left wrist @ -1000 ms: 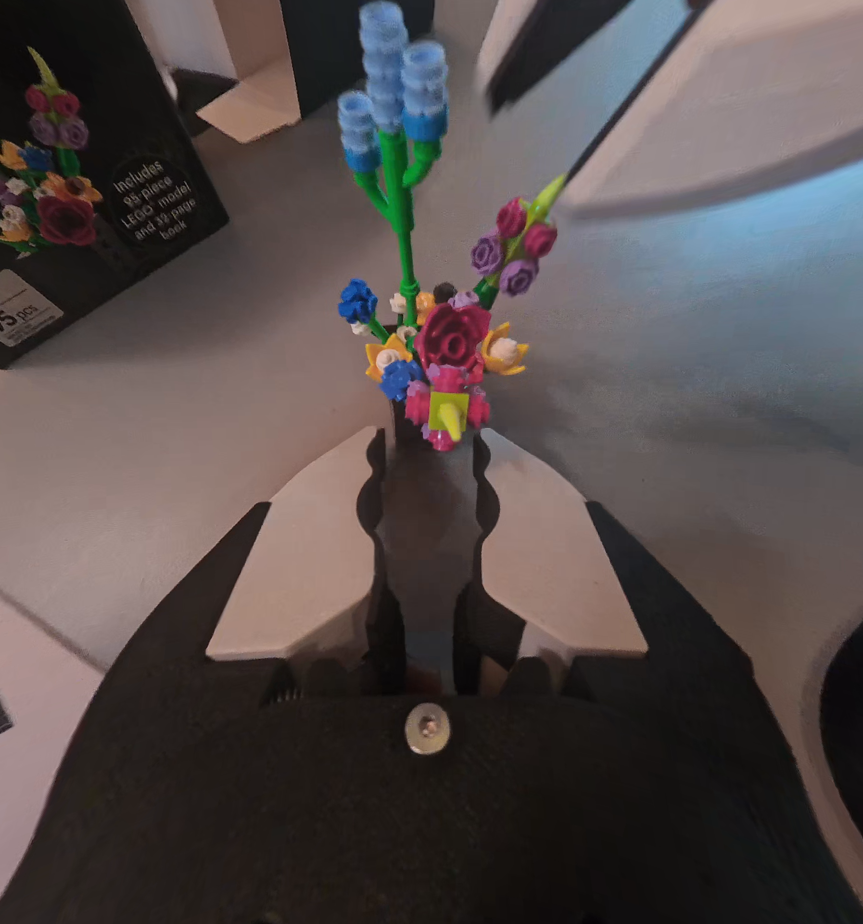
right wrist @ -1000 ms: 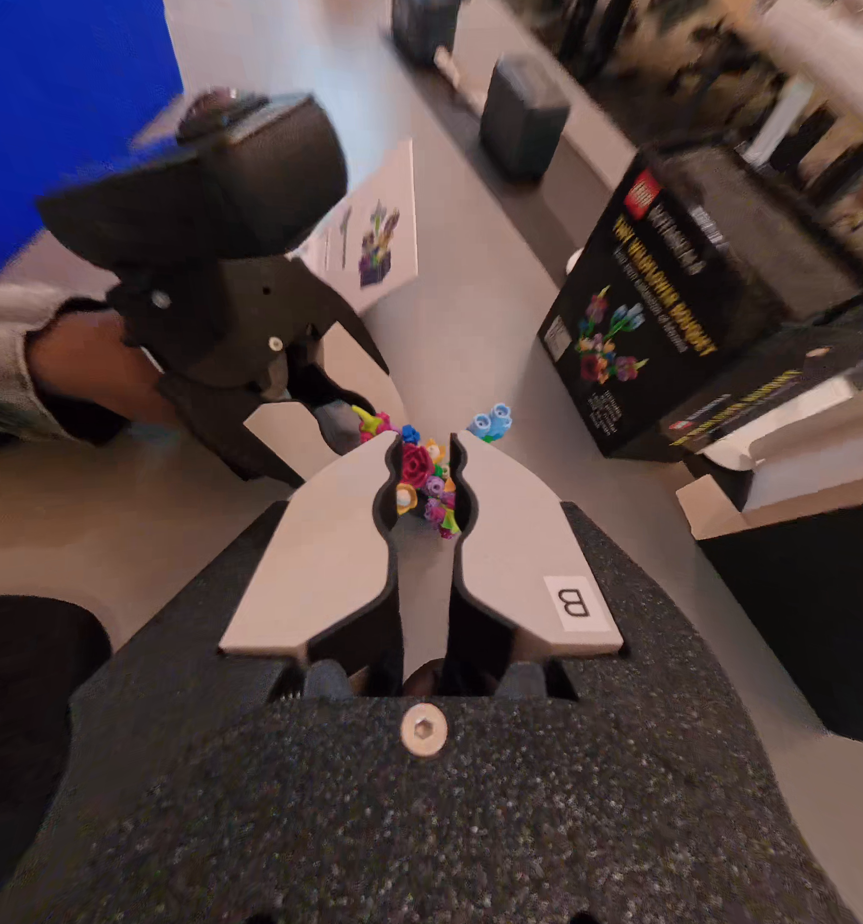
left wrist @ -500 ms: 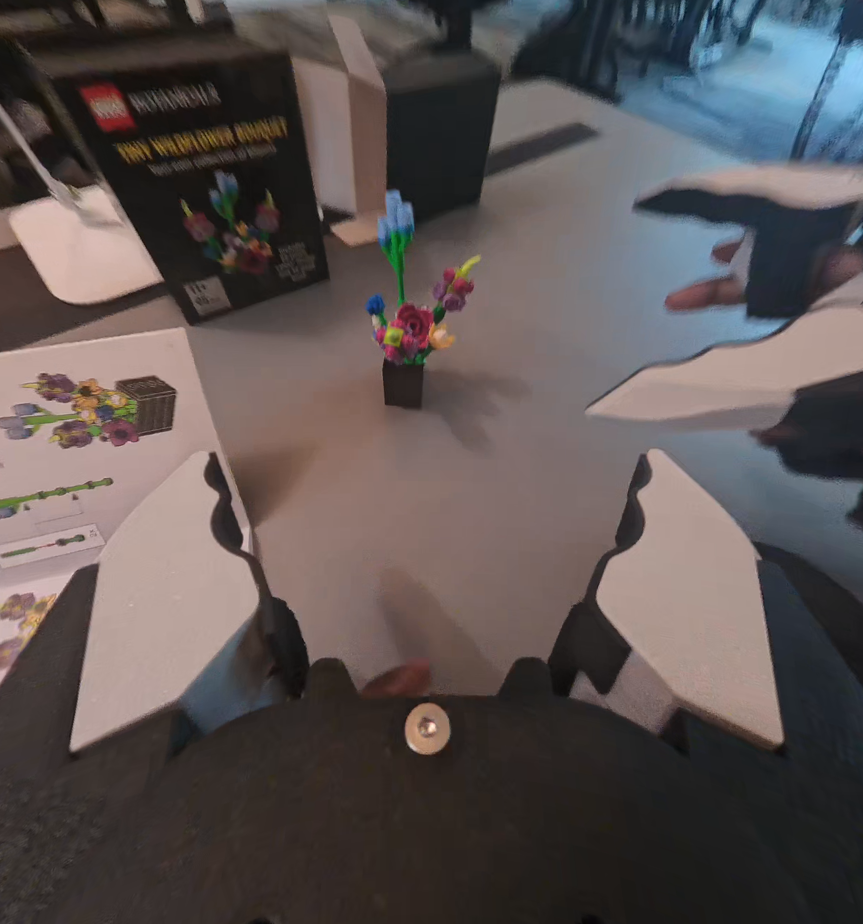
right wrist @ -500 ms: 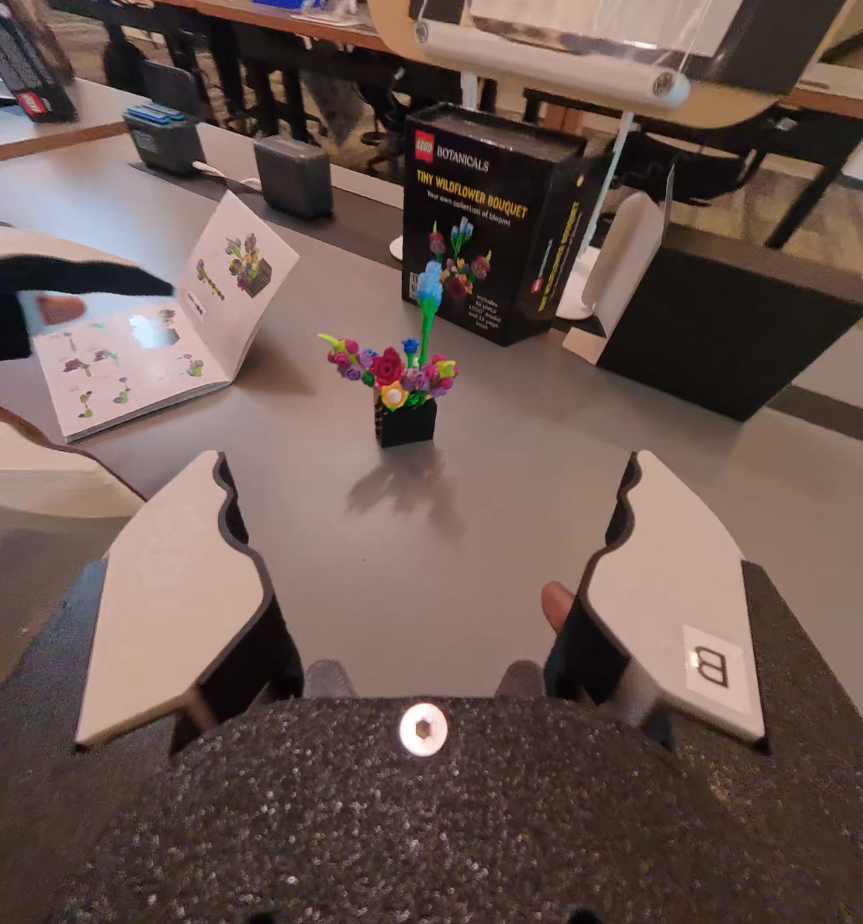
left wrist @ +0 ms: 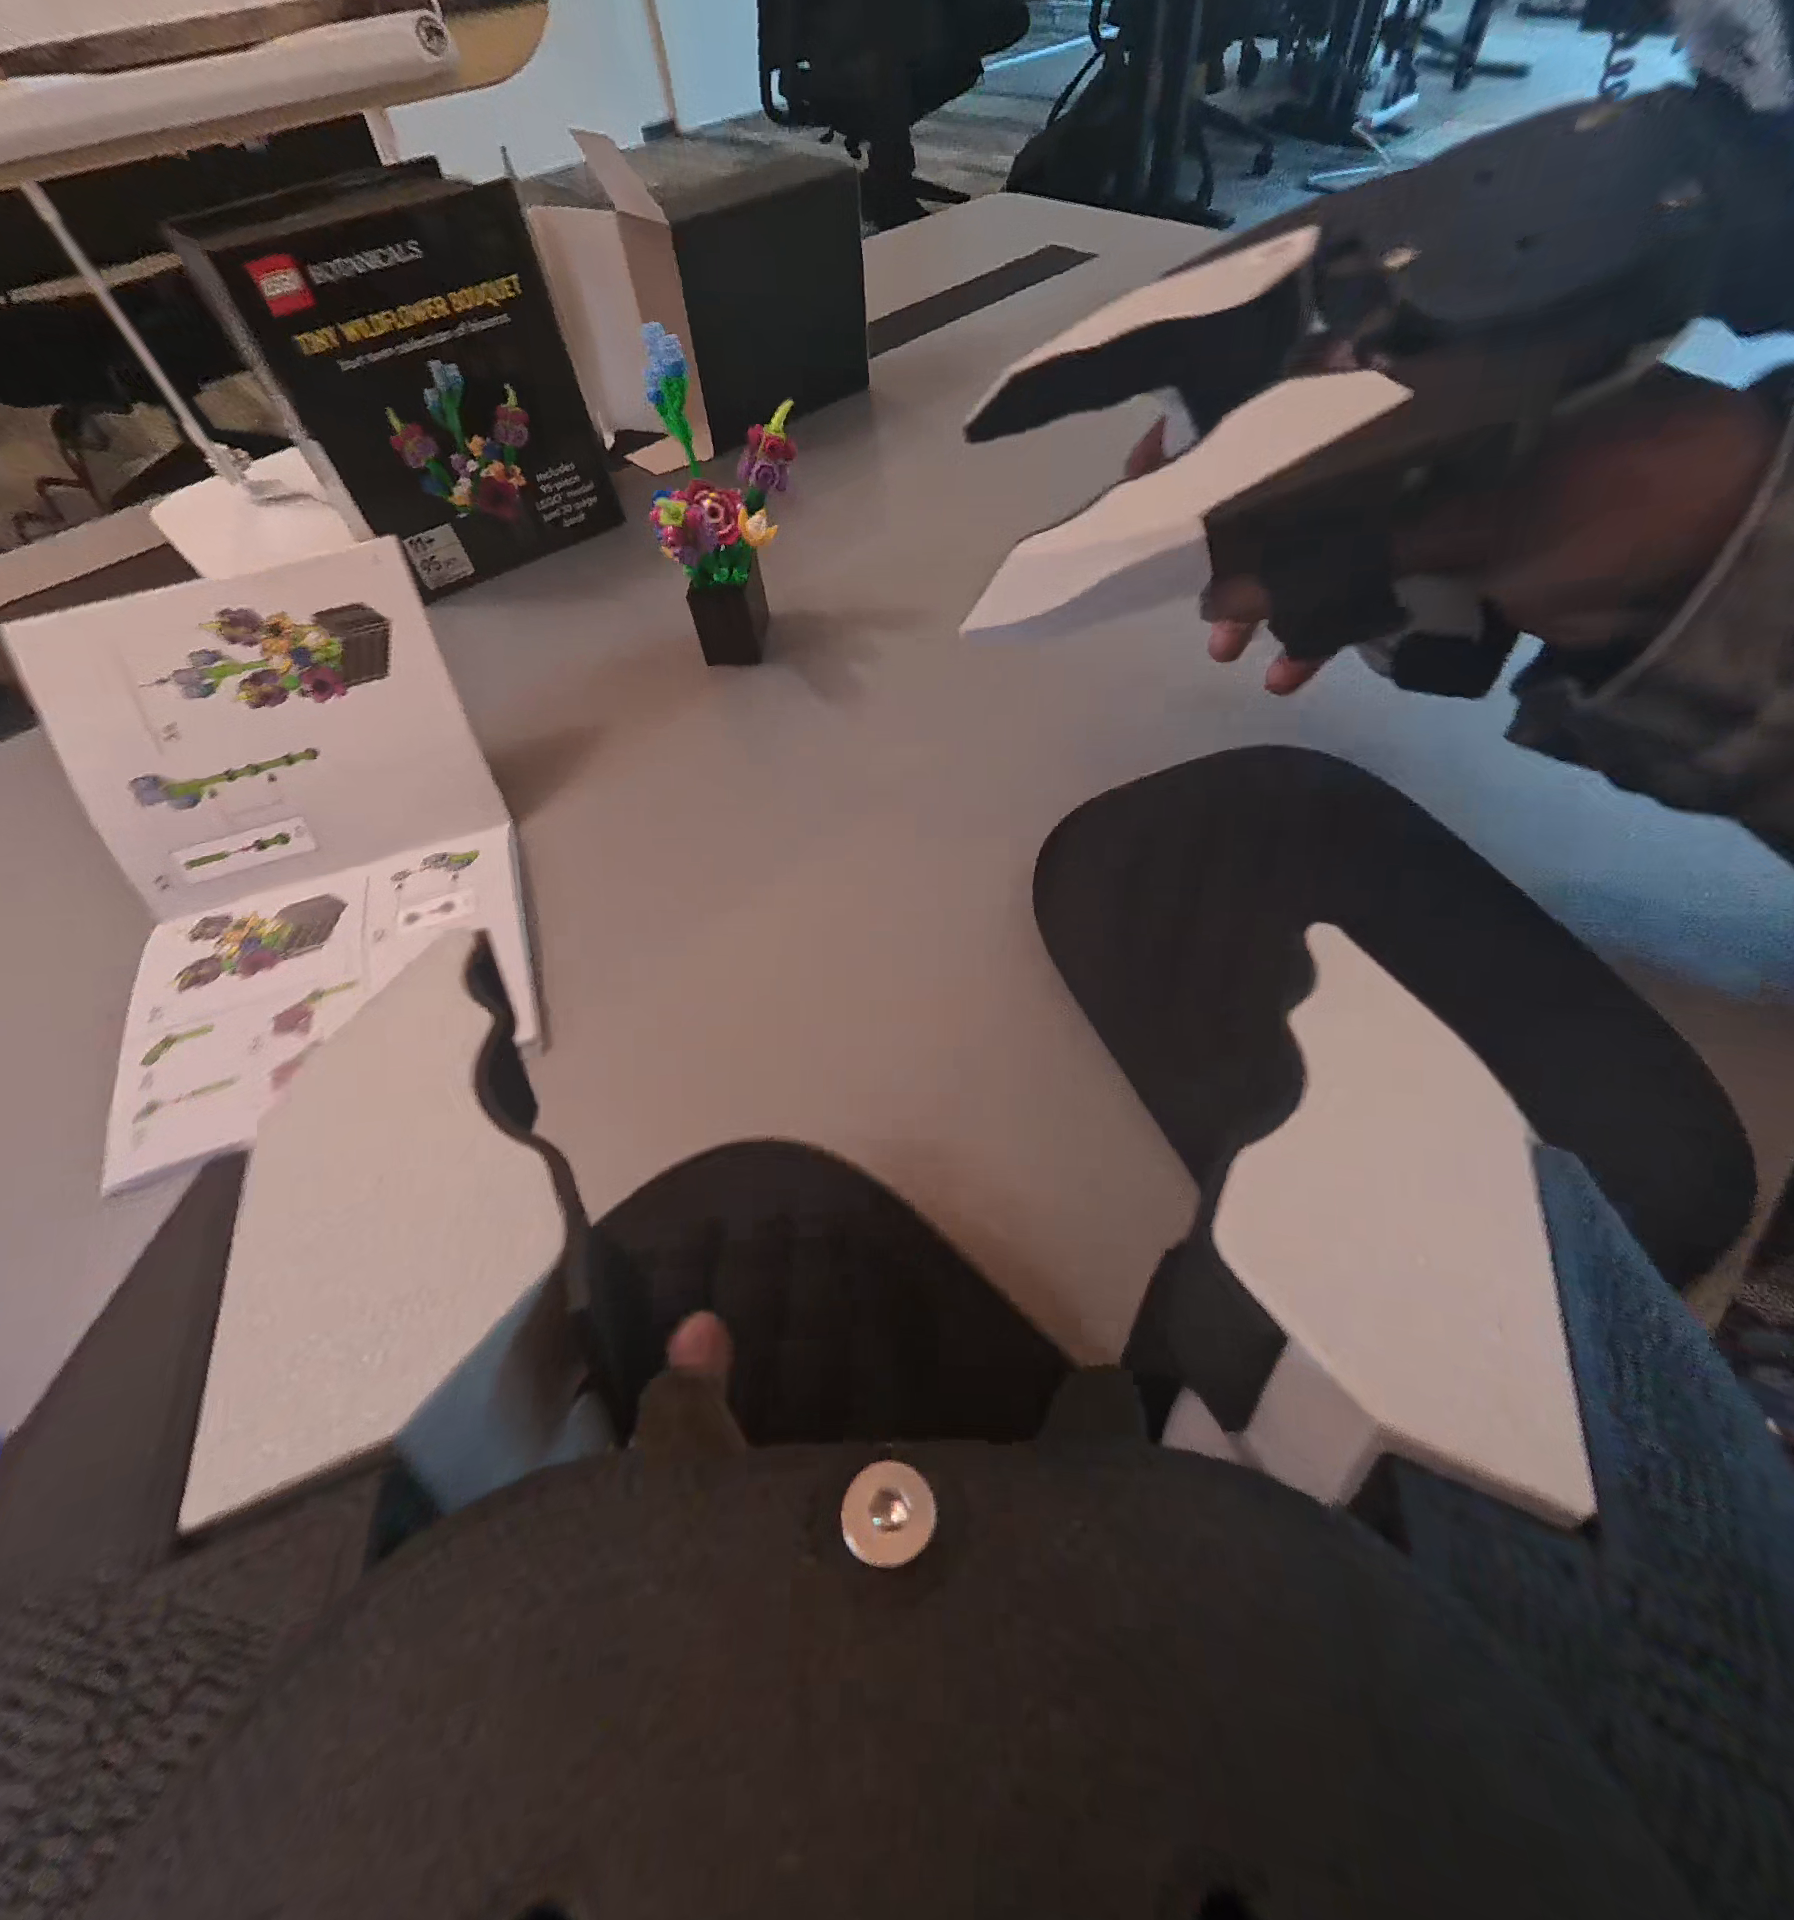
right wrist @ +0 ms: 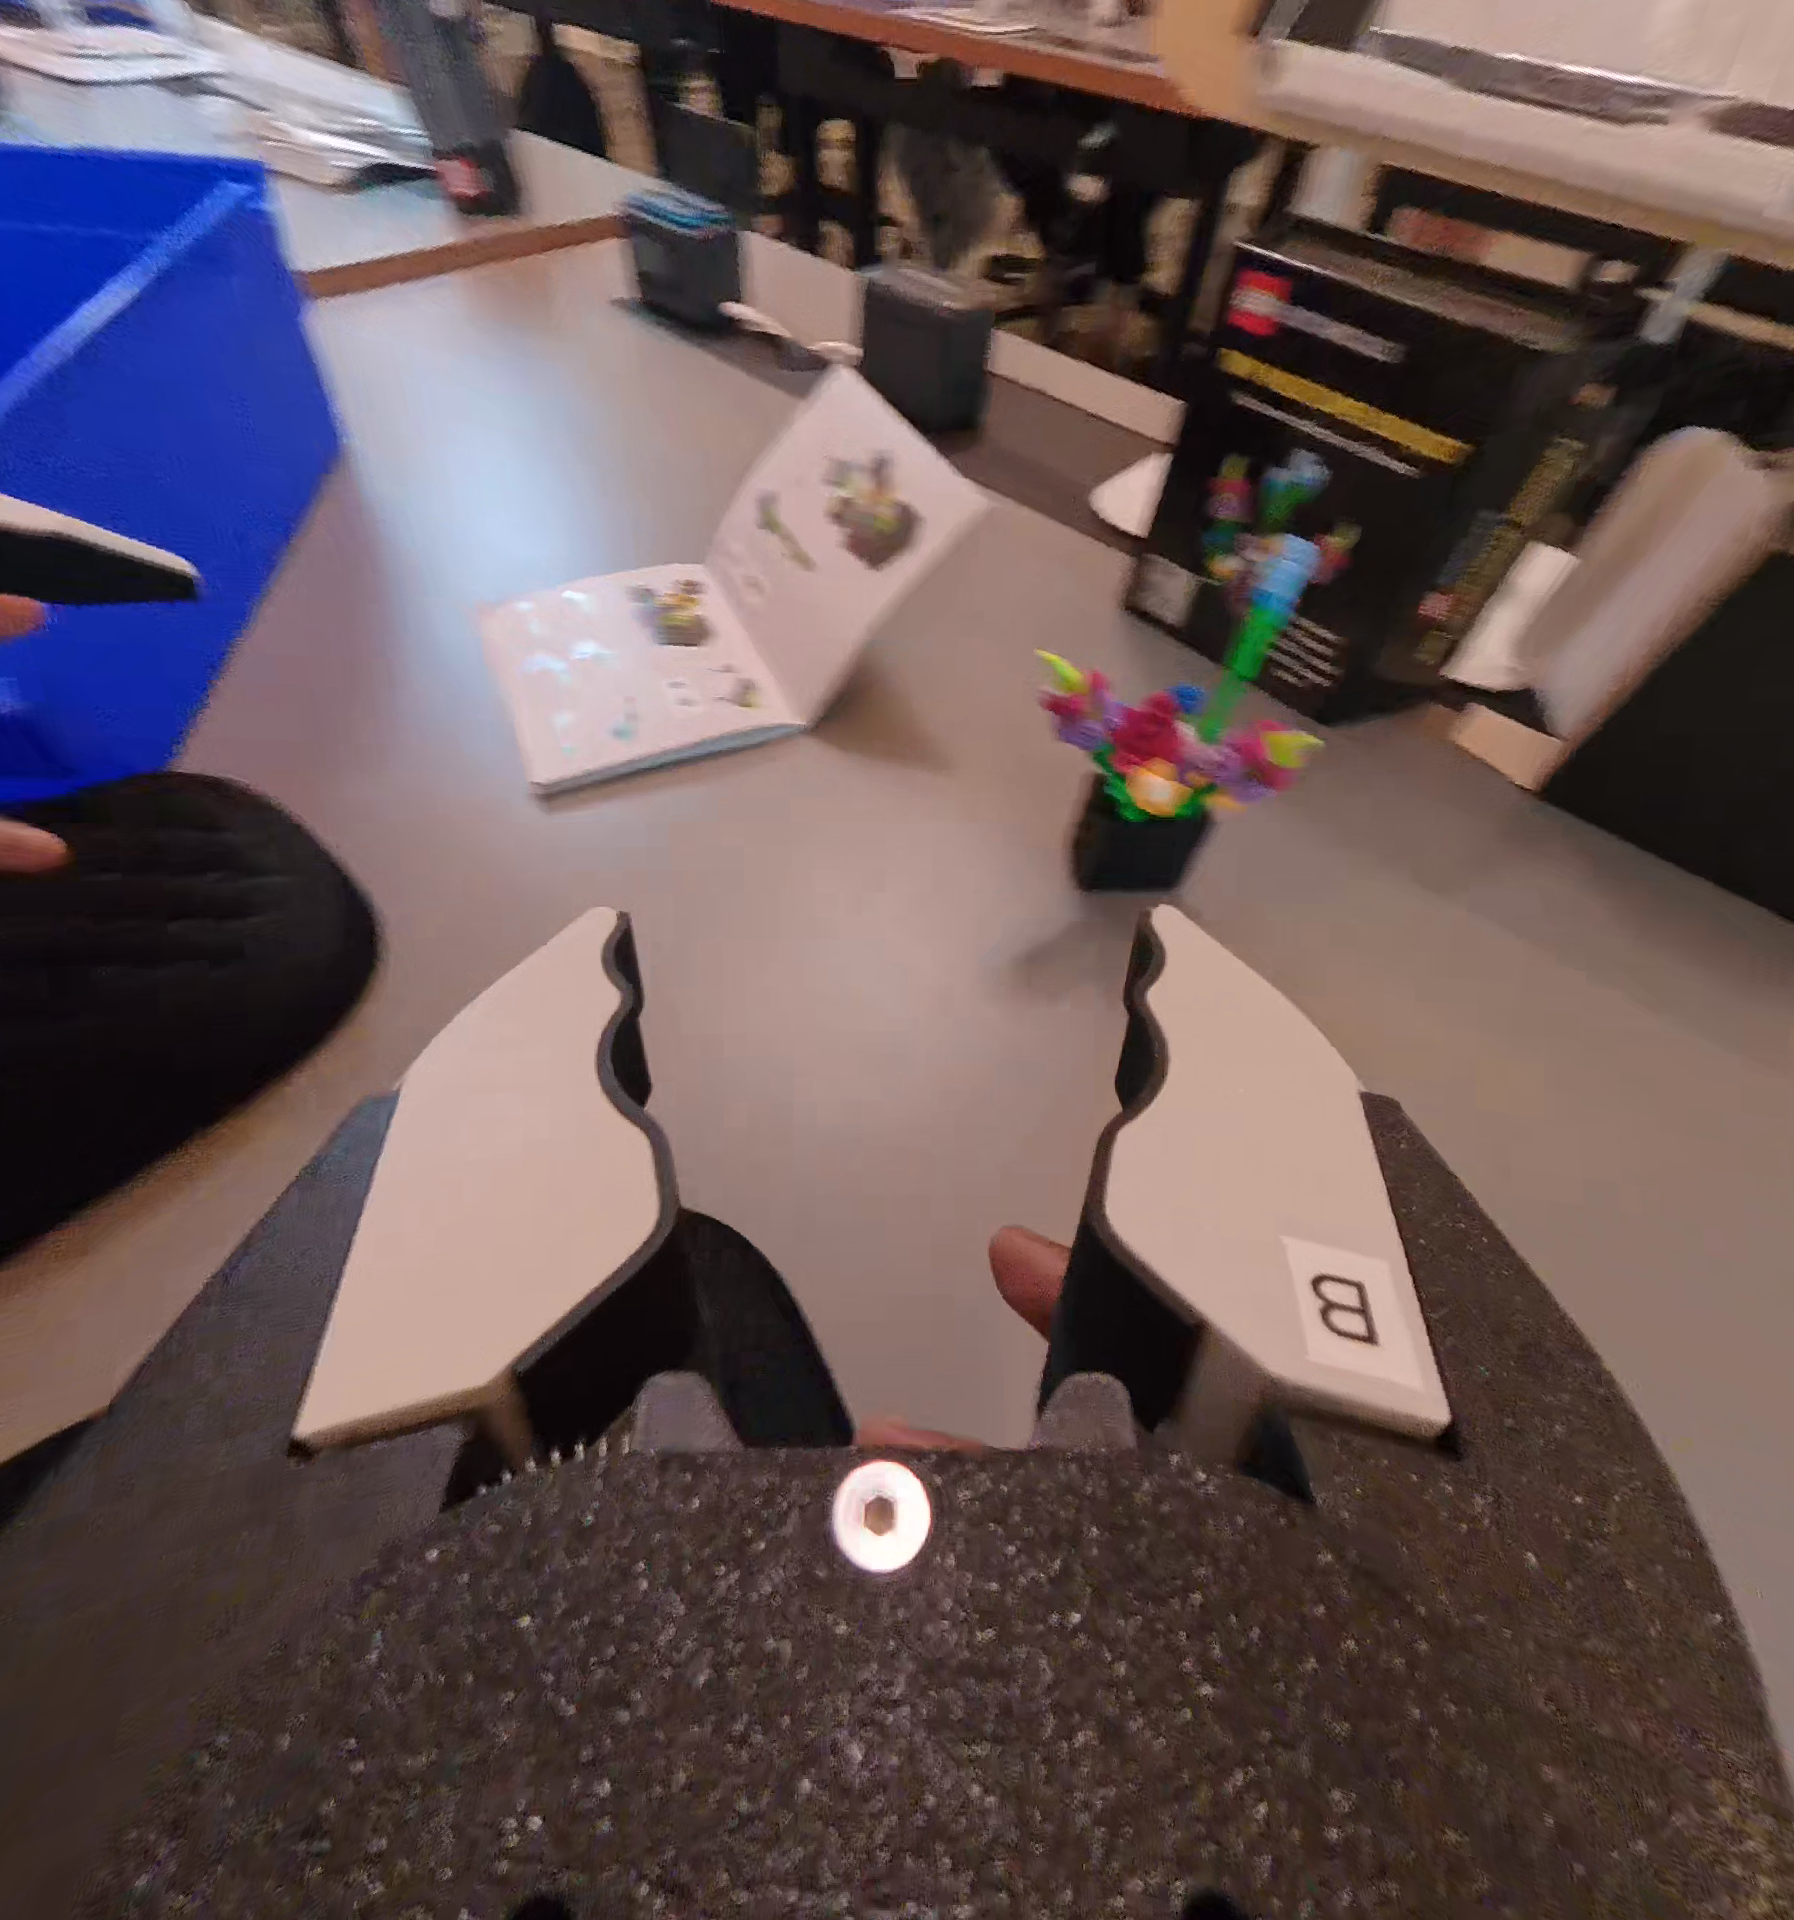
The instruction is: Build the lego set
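Observation:
The built lego bouquet (left wrist: 721, 520) stands upright in its dark square pot (left wrist: 732, 623) on the grey table (left wrist: 768, 883), with nothing touching it. It also shows in the right wrist view (right wrist: 1173, 738), slightly blurred. My left gripper (left wrist: 893, 951) is open and empty, pulled well back from the bouquet. My right gripper (right wrist: 877, 925) is open and empty, with the bouquet ahead and to its right. The right gripper also shows open at the upper right of the left wrist view (left wrist: 968, 525).
An open instruction booklet (left wrist: 249, 779) lies left of the bouquet. The black lego box (left wrist: 405, 384) and an opened black carton (left wrist: 758, 281) stand behind it. A blue bin (right wrist: 93, 468) is at far left. A black padded curved object (left wrist: 1392, 831) sits near me.
Both grippers have let go of the bouquet, opened wide and drawn back from it. The bouquet now stands alone on the table.

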Motion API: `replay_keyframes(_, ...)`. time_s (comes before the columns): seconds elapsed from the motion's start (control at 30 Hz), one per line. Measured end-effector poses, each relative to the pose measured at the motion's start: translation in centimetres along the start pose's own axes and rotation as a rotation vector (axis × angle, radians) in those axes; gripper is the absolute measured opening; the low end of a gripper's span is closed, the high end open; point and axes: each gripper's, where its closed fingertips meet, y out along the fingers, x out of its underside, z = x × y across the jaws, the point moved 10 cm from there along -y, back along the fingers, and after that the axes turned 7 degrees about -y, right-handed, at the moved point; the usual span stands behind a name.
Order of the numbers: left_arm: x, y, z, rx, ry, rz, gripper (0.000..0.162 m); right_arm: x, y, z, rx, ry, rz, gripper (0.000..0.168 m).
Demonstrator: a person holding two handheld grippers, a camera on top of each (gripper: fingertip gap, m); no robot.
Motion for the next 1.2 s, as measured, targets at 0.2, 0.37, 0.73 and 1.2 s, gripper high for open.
replay_keyframes(0.2,0.6,-5.1,-2.2,-0.080,0.053,0.072,0.001,-3.3,5.2,-3.9,-0.319,-0.184,-0.059,0.000)
replay_keyframes(0.37,0.4,-5.5,-2.9,0.026,0.003,0.192,0.034,-3.5,11.8,-4.0,-0.163,-0.062,-0.164,0.077)
replay_keyframes(0.73,4.2,-3.9,-5.8,-0.031,0.002,0.044,0.058,-2.4,19.3,-1.9,-0.024,0.126,-0.292,0.077)
replay_keyframes(1.2,6.0,-7.8,-9.7,-0.166,0.051,-0.051,0.044,-4.2,16.3,-3.5,-0.015,-0.052,-0.178,0.001)
